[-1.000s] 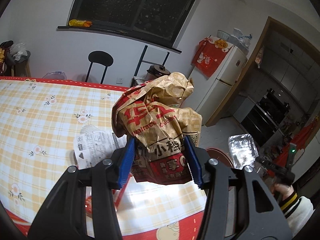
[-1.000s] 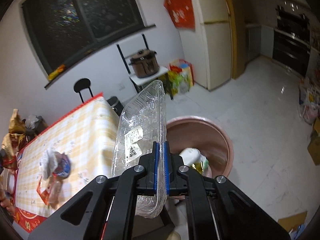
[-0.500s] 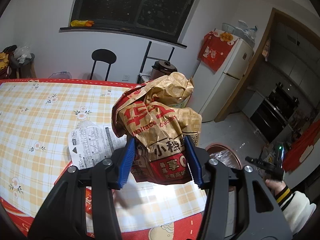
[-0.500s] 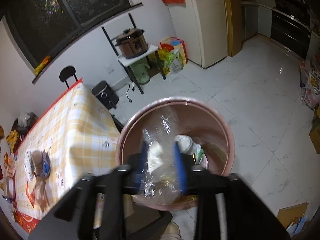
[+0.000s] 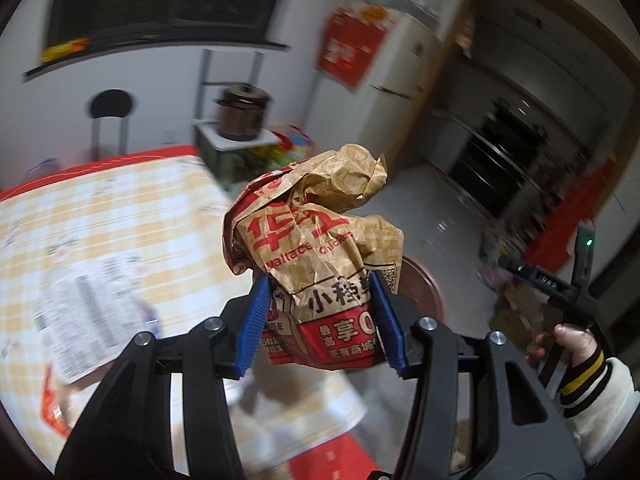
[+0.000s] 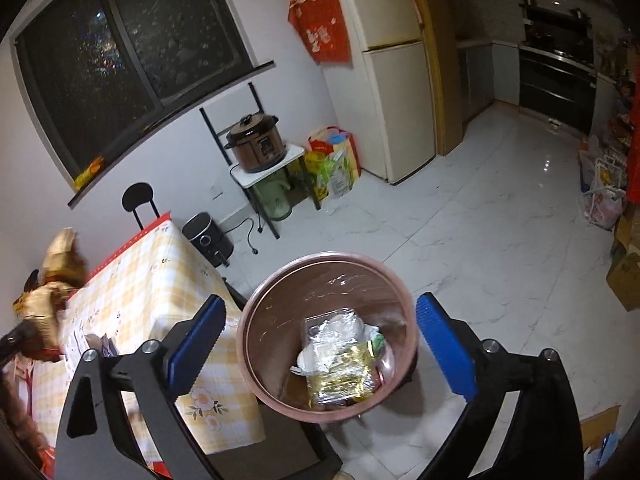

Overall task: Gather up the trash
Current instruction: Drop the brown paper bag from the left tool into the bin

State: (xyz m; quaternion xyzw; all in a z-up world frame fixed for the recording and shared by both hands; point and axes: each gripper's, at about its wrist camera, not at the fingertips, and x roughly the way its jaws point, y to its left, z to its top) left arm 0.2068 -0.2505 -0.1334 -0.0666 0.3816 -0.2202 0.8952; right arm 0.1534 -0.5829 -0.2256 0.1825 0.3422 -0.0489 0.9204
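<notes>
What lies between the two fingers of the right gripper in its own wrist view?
Only the pink trash bin, seen below the open right gripper. Dropped clear plastic tray lies inside; nothing is gripped.

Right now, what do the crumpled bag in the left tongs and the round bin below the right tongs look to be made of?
Crumpled bag: thin brown paper, matte, printed red; sharp creases hold their shape. Round bin: probably moulded plastic, pinkish-brown, slightly glossy; the inner wall shows faint highlights and scuffs. The left tongs clamp the bag; the right tongs stand open above the bin, nothing between them.
</notes>
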